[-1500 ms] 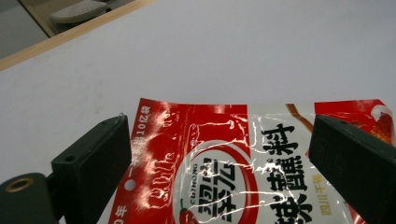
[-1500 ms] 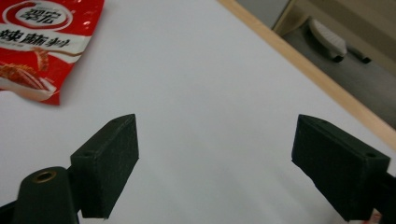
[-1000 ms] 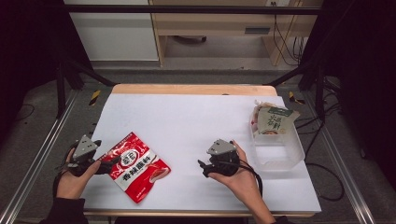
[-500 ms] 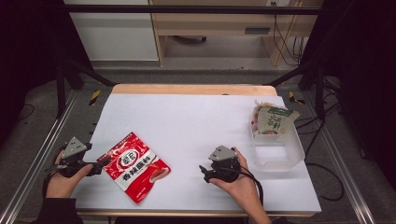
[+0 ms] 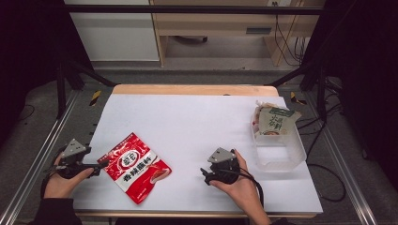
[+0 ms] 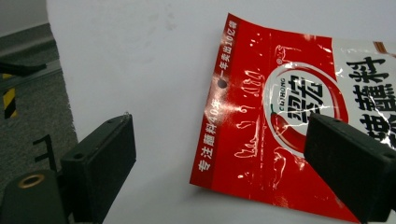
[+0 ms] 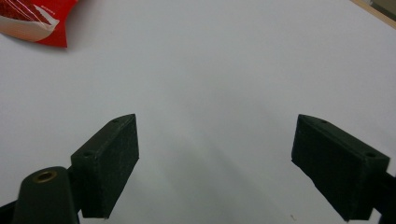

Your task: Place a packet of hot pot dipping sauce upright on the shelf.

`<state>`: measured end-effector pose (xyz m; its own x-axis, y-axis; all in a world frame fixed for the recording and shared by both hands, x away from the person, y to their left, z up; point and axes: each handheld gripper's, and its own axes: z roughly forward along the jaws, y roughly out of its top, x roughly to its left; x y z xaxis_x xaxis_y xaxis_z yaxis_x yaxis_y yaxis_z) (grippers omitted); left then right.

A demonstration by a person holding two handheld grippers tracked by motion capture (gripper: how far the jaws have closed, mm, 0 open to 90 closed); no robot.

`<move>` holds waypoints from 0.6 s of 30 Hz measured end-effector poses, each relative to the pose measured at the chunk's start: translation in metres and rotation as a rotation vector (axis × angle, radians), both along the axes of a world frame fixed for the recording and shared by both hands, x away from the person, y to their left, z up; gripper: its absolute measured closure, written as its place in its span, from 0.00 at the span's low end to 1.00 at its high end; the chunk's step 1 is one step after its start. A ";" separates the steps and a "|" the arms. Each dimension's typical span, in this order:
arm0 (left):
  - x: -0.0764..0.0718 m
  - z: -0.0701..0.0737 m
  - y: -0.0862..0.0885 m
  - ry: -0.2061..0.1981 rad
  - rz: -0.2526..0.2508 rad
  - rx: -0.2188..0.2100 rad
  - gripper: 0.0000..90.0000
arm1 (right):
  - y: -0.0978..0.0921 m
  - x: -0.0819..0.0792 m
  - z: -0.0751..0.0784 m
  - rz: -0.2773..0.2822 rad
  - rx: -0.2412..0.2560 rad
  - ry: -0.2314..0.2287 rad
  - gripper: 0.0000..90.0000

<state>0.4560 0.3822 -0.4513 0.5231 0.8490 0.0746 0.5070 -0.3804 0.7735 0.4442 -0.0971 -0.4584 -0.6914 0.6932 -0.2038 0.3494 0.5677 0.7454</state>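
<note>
backed off, left gripper (image 5: 96, 167) gapes beside red packet (image 5: 137, 166) edge.

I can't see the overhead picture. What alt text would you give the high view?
A person's two hands each hold a black gripper low over a white table. The left gripper sits beside a red snack packet lying flat; the right gripper rests open on bare table. At the right edge, a clear plastic bin holds a green-and-white packet.

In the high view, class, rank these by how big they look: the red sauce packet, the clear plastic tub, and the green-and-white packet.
1. Red sauce packet and clear plastic tub: look alike, unranked; the packet also lies nearer the camera.
2. Green-and-white packet: smallest.
</note>
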 end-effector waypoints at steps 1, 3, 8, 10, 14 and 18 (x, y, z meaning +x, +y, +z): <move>0.000 -0.001 -0.001 0.005 -0.006 0.006 0.11 | 0.000 0.000 0.000 0.001 -0.002 0.000 0.17; 0.002 -0.003 -0.003 0.021 -0.009 0.009 0.11 | 0.000 0.001 0.000 0.002 -0.003 0.000 0.17; 0.004 -0.007 -0.004 0.046 -0.017 0.027 0.12 | 0.000 0.000 -0.001 0.005 -0.004 0.011 0.17; 0.005 -0.009 -0.004 0.058 -0.022 0.037 0.12 | 0.000 0.000 -0.002 0.006 -0.007 0.013 0.17; 0.007 -0.013 -0.006 0.078 -0.036 0.053 0.12 | 0.000 0.001 -0.002 0.007 -0.008 0.016 0.17; 0.008 -0.014 -0.005 0.084 -0.029 0.041 0.12 | 0.001 0.001 -0.003 0.008 -0.009 0.020 0.17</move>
